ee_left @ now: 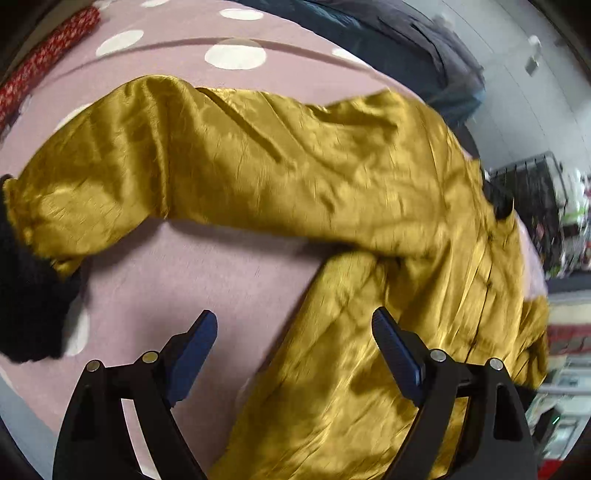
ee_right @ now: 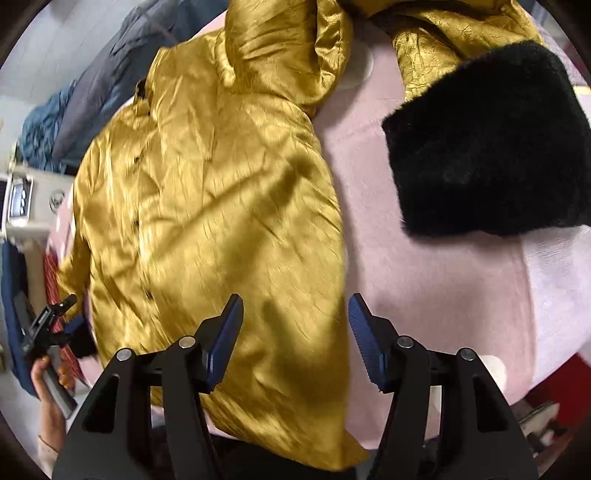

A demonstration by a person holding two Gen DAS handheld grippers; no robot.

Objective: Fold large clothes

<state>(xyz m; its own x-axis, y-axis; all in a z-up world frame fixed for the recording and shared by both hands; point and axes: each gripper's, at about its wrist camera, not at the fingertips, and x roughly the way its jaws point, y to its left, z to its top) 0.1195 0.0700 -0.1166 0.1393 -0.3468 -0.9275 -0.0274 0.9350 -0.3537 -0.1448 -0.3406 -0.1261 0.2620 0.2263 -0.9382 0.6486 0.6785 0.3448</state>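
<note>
Hovering open grippers (ee_left: 295, 328) (ee_right: 295, 314), empty

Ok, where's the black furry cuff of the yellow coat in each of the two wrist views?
Left wrist view: the black fur cuff sits at the far left edge, ending the sleeve that runs across the frame.
Right wrist view: a black fur cuff fills the upper right; whether it is the same cuff is unclear.
Shared landmark: the yellow coat on the pink bedcover.

A bedroom: polka-dot pink bedspread (ee_left: 177, 280), rumpled grey bedding (ee_left: 406, 33).
</note>
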